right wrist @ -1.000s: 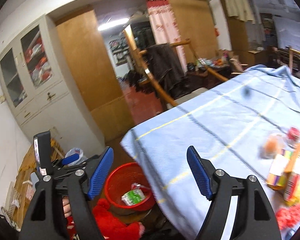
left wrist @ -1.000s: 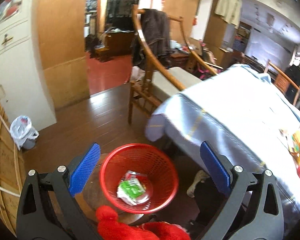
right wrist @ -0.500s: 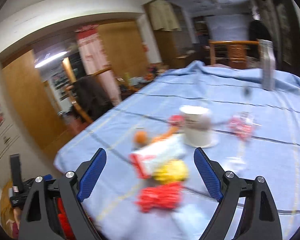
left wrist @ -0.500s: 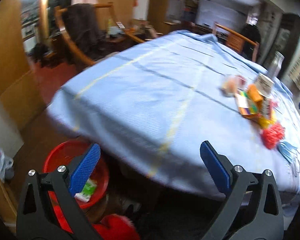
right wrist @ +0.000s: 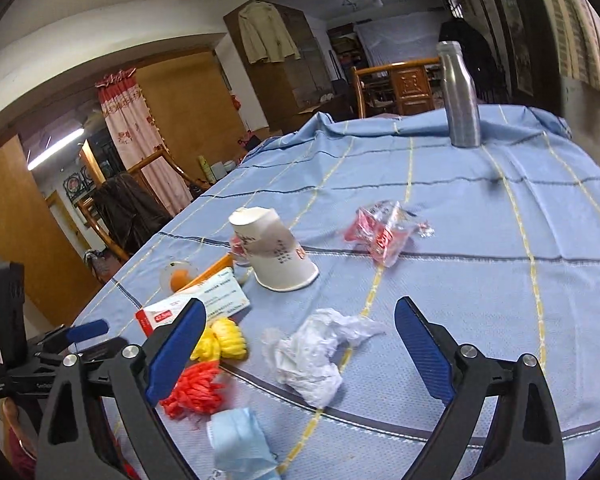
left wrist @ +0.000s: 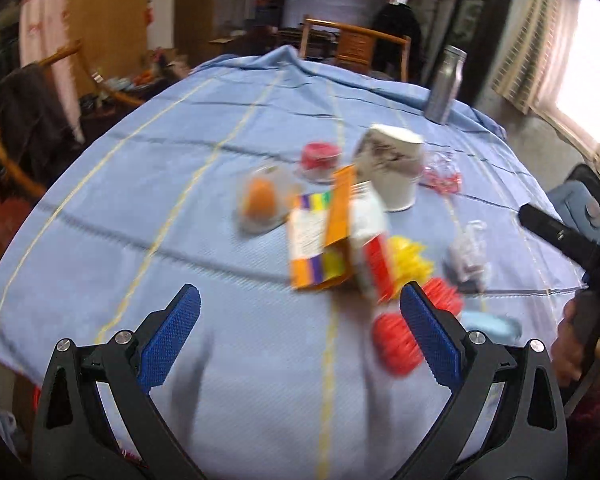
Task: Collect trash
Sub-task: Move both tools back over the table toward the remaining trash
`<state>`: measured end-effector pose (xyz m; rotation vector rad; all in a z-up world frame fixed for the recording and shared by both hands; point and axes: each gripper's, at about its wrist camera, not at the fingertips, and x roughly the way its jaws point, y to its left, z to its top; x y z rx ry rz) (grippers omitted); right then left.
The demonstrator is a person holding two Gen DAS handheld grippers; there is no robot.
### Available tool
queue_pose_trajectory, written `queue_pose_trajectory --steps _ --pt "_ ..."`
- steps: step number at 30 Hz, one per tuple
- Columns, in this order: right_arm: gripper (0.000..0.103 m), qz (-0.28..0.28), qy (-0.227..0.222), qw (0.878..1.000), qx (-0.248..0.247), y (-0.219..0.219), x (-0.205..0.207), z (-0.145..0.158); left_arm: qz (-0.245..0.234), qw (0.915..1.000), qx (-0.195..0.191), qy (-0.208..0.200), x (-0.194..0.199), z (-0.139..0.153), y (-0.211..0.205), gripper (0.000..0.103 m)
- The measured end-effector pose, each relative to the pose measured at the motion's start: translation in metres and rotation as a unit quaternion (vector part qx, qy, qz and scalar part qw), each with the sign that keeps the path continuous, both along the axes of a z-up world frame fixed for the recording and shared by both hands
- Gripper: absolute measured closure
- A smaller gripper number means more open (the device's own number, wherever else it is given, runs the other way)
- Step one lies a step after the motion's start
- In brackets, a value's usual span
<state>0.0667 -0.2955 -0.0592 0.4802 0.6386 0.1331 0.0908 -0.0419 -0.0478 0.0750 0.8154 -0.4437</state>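
Trash lies on the blue tablecloth (right wrist: pixel 480 300): a crumpled white tissue (right wrist: pixel 316 356), an upturned paper cup (right wrist: pixel 274 254), a red wrapper (right wrist: pixel 384 232), yellow netting (right wrist: pixel 222 340), red netting (right wrist: pixel 194 390), a blue face mask (right wrist: pixel 240 444) and a medicine box (right wrist: pixel 192 304). My right gripper (right wrist: pixel 300 308) hovers over the tissue, its jaws opening; the tissue shows in the gap, untouched. My left gripper (left wrist: pixel 300 292) is open and empty over bare cloth, left of the red netting (left wrist: pixel 396 344) and short of an orange carton (left wrist: pixel 320 248).
A steel bottle (right wrist: pixel 460 96) stands at the far side of the table. An orange in a clear cup (left wrist: pixel 260 200) sits left of the paper cup (left wrist: pixel 392 168). Wooden chairs (left wrist: pixel 356 44) ring the table. A hand (left wrist: pixel 568 356) holds the right gripper's handle.
Both views swung from the red bin on the floor up and right to the tabletop trash. The right gripper came low over the tissue and its jaws widened.
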Motion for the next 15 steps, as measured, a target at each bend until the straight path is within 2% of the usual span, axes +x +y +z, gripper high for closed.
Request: queue_pose_trajectory --steps 5,8,10,12,15 --pt "0.008 0.007 0.008 0.999 0.032 -0.008 0.001 -0.010 -0.016 0.9993 0.032 -0.006 0.012 -0.009 -0.038 0.007" --pt "0.006 0.011 0.016 0.999 0.036 -0.008 0.004 -0.013 0.012 0.9970 0.071 -0.027 0.019 -0.013 -0.038 0.007" --pt "0.006 0.013 0.016 0.999 0.038 -0.008 0.005 -0.013 0.049 0.9940 0.088 -0.042 0.022 -0.012 -0.017 0.007" --pt "0.006 0.013 0.015 0.999 0.037 -0.007 0.003 -0.013 0.078 0.9924 0.085 -0.041 0.024 -0.009 0.008 0.007" --pt "0.006 0.015 0.016 0.999 0.036 -0.004 0.004 -0.012 0.153 0.9809 0.114 -0.038 0.026 -0.011 0.060 0.007"
